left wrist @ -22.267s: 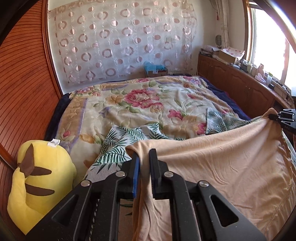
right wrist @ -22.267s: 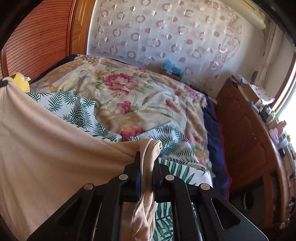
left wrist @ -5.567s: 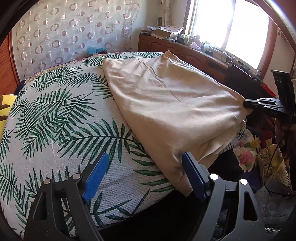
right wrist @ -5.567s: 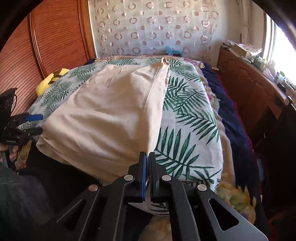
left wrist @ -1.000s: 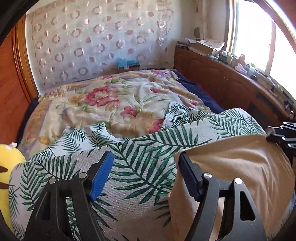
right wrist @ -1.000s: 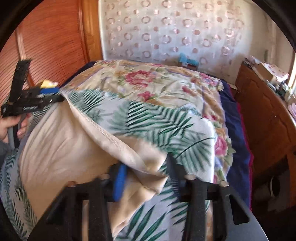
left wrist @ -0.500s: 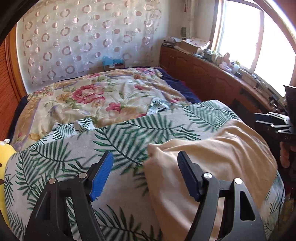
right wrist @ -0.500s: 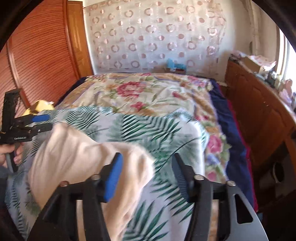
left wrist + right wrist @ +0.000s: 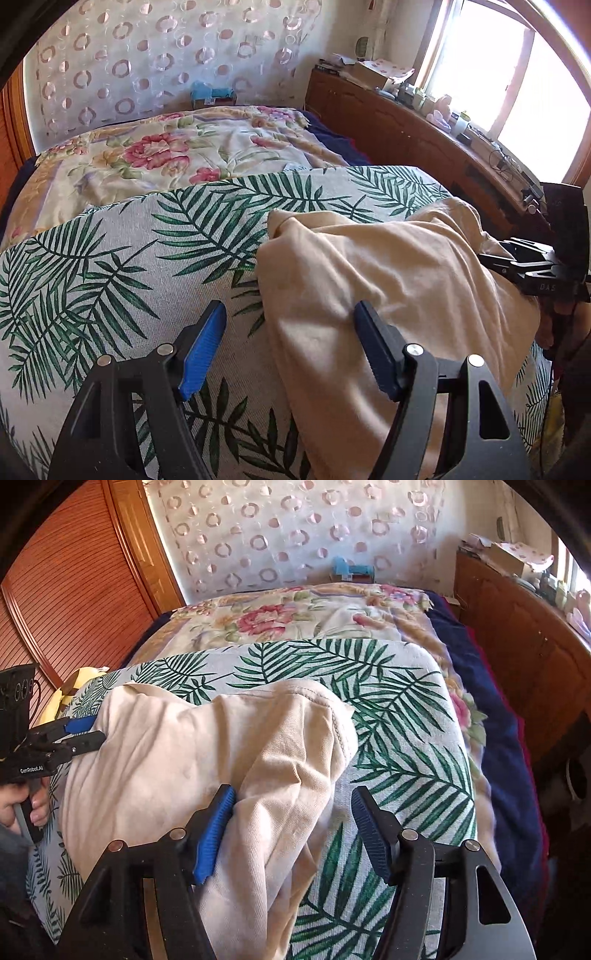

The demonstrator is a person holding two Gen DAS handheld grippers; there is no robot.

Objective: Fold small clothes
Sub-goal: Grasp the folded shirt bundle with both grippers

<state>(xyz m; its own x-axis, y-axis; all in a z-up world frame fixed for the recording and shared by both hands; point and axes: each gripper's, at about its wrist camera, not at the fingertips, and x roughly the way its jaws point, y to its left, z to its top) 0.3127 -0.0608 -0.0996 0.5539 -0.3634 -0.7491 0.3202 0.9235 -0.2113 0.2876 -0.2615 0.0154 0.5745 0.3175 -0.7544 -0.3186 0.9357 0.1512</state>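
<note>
A beige garment (image 9: 388,280) lies folded over on the palm-leaf cloth (image 9: 122,258) on the bed. My left gripper (image 9: 290,343) is open, its jaws straddling the garment's left edge, with nothing held. My right gripper (image 9: 291,827) is open over the garment's right side (image 9: 207,753), its left pad touching the loose fabric. The left gripper shows in the right wrist view (image 9: 83,733) at the garment's left edge, and the right gripper shows in the left wrist view (image 9: 517,258) at the garment's right edge. The garment's near end is hidden below both views.
A floral blanket (image 9: 166,155) covers the far half of the bed. A wooden cabinet (image 9: 406,136) with clutter runs along the right under the window. A wooden slatted wall (image 9: 62,590) is at the left, with a yellow plush toy (image 9: 70,690) beside it.
Both grippers were shut on the garment earlier and have opened. Over the last second the garment's far half dropped onto itself and both grippers drew back toward the near edge.
</note>
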